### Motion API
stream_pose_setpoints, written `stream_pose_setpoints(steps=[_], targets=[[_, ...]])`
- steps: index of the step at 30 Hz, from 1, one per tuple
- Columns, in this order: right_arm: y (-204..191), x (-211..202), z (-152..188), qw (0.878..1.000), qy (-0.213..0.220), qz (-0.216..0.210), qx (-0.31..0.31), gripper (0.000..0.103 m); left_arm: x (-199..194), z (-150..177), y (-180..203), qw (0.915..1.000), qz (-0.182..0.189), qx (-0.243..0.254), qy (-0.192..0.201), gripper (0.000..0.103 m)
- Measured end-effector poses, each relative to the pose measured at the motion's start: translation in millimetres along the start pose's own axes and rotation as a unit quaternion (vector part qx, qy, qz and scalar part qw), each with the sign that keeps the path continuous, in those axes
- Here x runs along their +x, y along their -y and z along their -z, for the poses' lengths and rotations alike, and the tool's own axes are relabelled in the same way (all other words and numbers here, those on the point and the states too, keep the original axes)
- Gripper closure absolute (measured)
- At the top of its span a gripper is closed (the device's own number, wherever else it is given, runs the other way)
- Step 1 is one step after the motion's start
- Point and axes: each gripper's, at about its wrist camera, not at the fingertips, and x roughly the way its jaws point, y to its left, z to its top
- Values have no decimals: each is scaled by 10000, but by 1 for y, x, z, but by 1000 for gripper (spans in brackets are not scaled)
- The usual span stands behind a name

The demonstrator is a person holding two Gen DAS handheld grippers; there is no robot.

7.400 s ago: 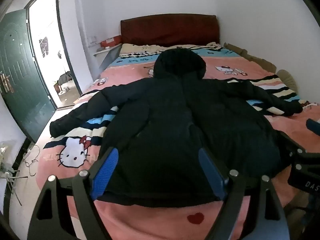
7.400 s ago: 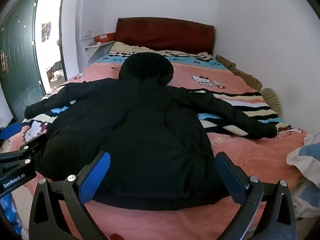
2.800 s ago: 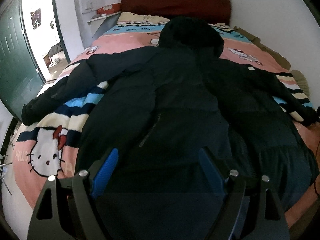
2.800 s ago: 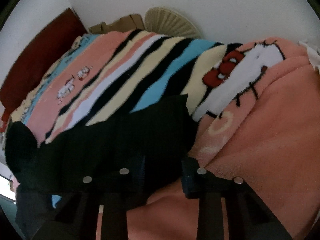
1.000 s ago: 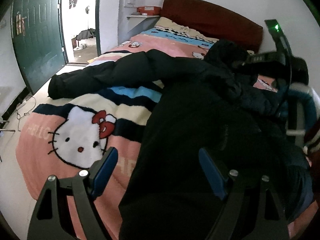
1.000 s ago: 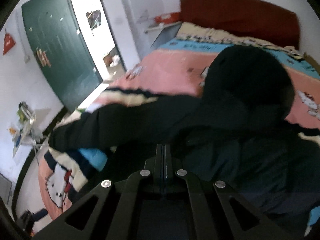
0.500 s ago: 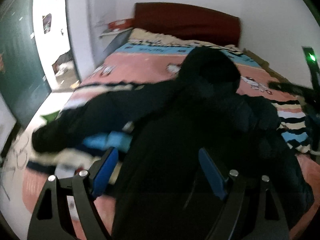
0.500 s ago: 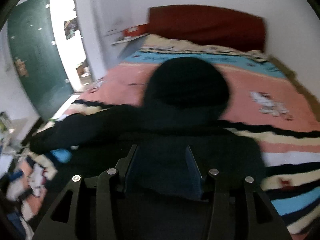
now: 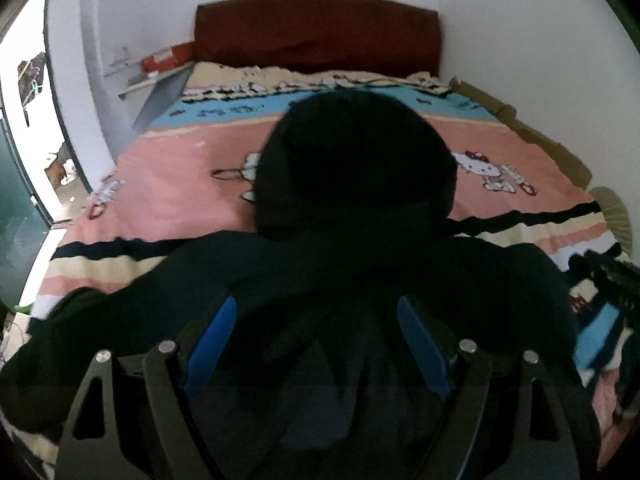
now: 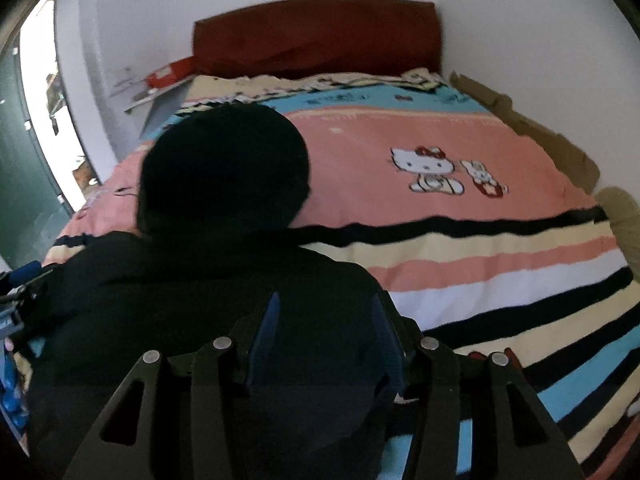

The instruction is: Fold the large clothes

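Over black coat (image 10: 192, 296), right gripper (image 10: 326, 332) half-open, seemingly empty, left gripper (image 9: 316, 336) wide.

Nothing readable — lettering on the blanket (image 10: 400, 100) is blurred.

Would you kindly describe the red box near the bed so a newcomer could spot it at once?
Start at the dark red headboard against the white wall. At its left end a shelf juts from the wall, and the red box lies on it. It is the only bright red thing there, with a white label.
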Motion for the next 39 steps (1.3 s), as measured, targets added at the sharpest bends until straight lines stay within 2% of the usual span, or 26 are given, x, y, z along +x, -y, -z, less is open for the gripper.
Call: stream_pose_setpoints(steps=[5, 10, 15, 18, 22, 25, 27, 29, 33, 36, 39], targets=[[-4, 42, 5, 9998, -117, 145, -14, 55, 52, -2, 8, 9996, -173, 94, -211, 20], [-14, 73, 13, 9996, -265, 75, -43, 52, 85, 24, -1, 9950, -547, 328, -772, 20], [-45, 82, 33, 9978, -482, -157, -433, 51, 59, 52, -12, 9904, -872, 687, -818, 20], [-63, 78, 42, 9956, -574, -329, -662, 51, 46, 67, -23, 9886, -1028, 726, -829, 20], [-77, 66, 45, 9943, -554, -293, -857, 51, 19, 68, -40, 9933, -925, 412, -561, 20], [-75, 42, 39, 9959, -280, -237, -821, 52, -7, 63, -41, 9963, -780, 300, -175, 20], [-74, 28, 38, 9959, -146, -242, -854, 51, -16, 65, -37, 9971, -679, 344, -73, 20], [-70, 22, 41, 9957, -165, -297, -861, 48, -11, 72, -30, 9969, -595, 464, -220, 20], [-66, 41, 62, 9937, -568, -213, -940, 47, 16, 95, -19, 9942, -581, 603, -681, 20], [-64, 49, 70, 9931, -738, -196, -895, 47, 11, 92, -19, 9950, -571, 498, -656, 20], [-67, 37, 67, 9928, -749, -73, -937, 47, -11, 91, -24, 9965, -489, 380, -568, 20]])
